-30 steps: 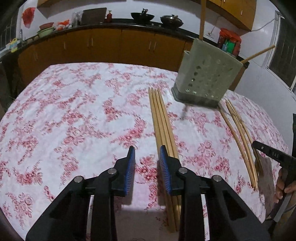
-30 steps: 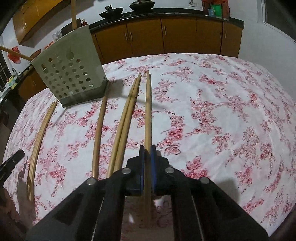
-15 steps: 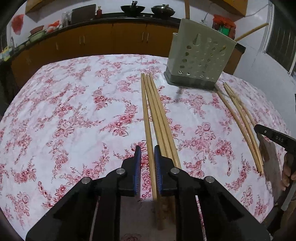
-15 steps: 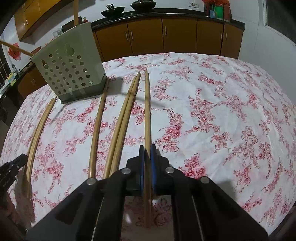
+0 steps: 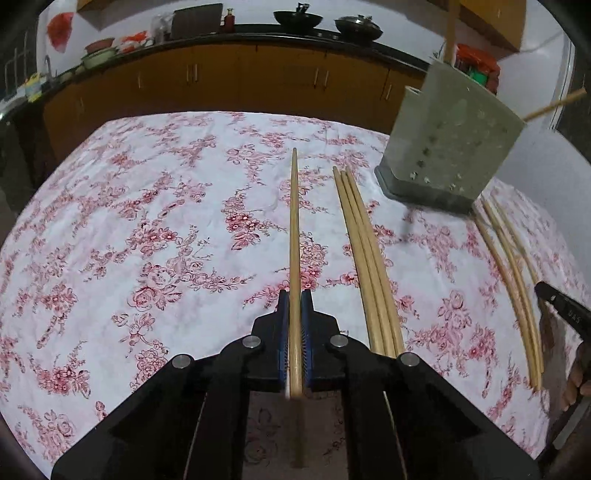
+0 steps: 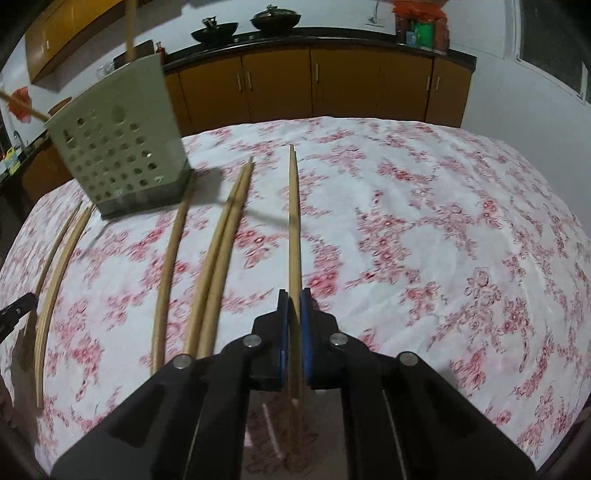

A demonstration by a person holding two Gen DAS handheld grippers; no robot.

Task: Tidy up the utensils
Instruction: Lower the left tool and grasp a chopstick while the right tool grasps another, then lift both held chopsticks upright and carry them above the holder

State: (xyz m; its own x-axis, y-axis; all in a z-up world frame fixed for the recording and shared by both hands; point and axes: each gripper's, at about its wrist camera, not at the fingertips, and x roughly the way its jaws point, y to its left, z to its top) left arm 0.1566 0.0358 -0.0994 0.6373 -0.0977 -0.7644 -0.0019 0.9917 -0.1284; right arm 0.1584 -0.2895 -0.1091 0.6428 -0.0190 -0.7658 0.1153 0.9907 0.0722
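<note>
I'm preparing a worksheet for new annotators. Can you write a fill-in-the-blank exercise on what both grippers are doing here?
1. The left gripper is shut on one wooden ____.
2. The right gripper also grips a single chopstick, so both jaws are ____.
3. The perforated utensil holder stands on a ____-patterned tablecloth.
4. Two more sticks already poke out of the ____.

Missing words: chopstick; shut; floral; holder

Counting it up: eight chopsticks (image 5: 364, 236) on the floral tablecloth (image 5: 147, 221) or gripped, two more poking out of one perforated utensil holder (image 5: 448, 144), two woks (image 5: 297, 17) on the counter (image 5: 258, 31).
</note>
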